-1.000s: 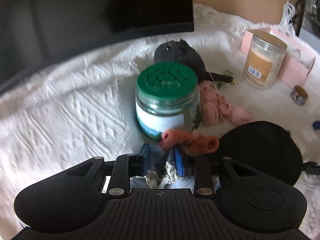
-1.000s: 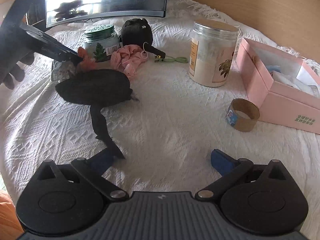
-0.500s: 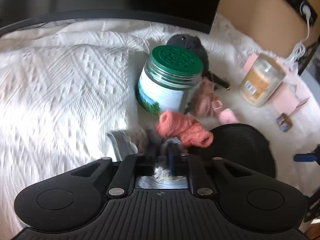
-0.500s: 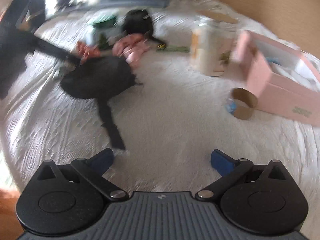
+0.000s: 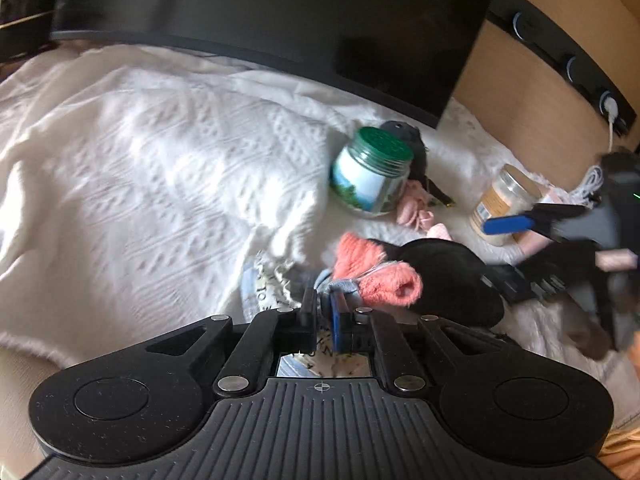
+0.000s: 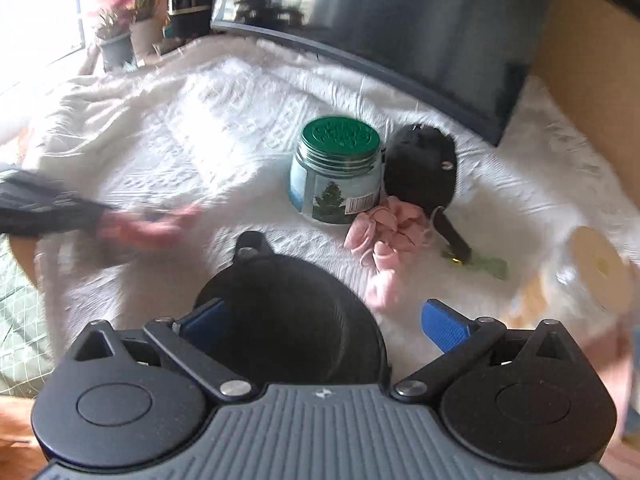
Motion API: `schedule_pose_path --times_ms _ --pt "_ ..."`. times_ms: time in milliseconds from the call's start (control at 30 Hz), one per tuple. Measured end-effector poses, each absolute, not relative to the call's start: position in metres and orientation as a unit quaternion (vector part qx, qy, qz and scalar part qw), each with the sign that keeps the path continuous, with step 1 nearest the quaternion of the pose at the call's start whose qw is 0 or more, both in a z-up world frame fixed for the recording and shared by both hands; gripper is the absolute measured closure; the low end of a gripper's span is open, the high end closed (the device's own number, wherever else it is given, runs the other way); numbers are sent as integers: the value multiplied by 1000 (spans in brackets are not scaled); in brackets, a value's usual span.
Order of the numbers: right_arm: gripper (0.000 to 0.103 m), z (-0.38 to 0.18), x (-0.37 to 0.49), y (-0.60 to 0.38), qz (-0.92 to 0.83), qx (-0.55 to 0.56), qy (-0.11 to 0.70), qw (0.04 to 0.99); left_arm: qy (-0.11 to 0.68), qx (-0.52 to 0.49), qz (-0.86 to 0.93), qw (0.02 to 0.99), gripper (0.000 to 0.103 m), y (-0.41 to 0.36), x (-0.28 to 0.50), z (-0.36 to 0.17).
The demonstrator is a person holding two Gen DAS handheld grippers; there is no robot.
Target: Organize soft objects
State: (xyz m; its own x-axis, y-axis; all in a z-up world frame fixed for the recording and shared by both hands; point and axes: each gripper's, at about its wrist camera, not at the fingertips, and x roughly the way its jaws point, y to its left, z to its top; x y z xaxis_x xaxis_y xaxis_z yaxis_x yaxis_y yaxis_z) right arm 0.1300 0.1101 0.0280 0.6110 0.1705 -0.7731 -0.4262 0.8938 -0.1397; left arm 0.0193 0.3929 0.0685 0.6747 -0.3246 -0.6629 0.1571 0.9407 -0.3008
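The white knitted blanket (image 5: 160, 184) covers the whole surface, and the dark monitor (image 5: 280, 12) stands at its far edge, larger in the left wrist view than a second ago because the left side has pulled back and turned. The black mesh cap (image 6: 288, 320), which lay well ahead of the right gripper (image 6: 320, 322) before, is now directly between its wide-apart blue fingers (image 6: 444, 324), so this gripper has come forward to it; whether the pads touch it I cannot tell. The left gripper (image 5: 325, 312) is still closed tight on the printed fabric bundle (image 5: 272, 284), and the coral knitted piece (image 5: 372, 272) hangs with this bundle just beside the cap, lifted a little away from the green-lidded jar (image 5: 370, 176), which was very near before and now stands further off. Behind the jar lies a black plush pouch (image 6: 420, 168) with its strap, and a pink scrunchie (image 6: 380, 228) is touching the jar's foot on the right. Further right stands a clear jar with a pale lid (image 5: 506, 204), blurred in the right wrist view. A small green piece (image 6: 486, 266) lies near the strap end.
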Motion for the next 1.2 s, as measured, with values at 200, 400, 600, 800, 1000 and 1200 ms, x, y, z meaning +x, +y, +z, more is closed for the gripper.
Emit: schedule_pose_path --times_ms 200,400,600,800,1000,1200 --pt "15 6 159 99 183 -68 466 863 406 -158 -143 889 94 388 2 55" --pt "58 12 120 90 223 -56 508 830 434 -140 -163 875 94 349 1 36" --pt "59 14 94 94 247 -52 517 818 406 -67 -193 891 94 327 -3 52" --pt "55 6 106 92 221 -41 501 836 388 142 -234 880 87 303 -2 74" --pt "35 9 91 83 181 -45 473 861 361 311 -251 842 82 284 0 42" --pt "23 10 59 52 104 -36 446 888 340 316 -205 862 57 287 45 32"
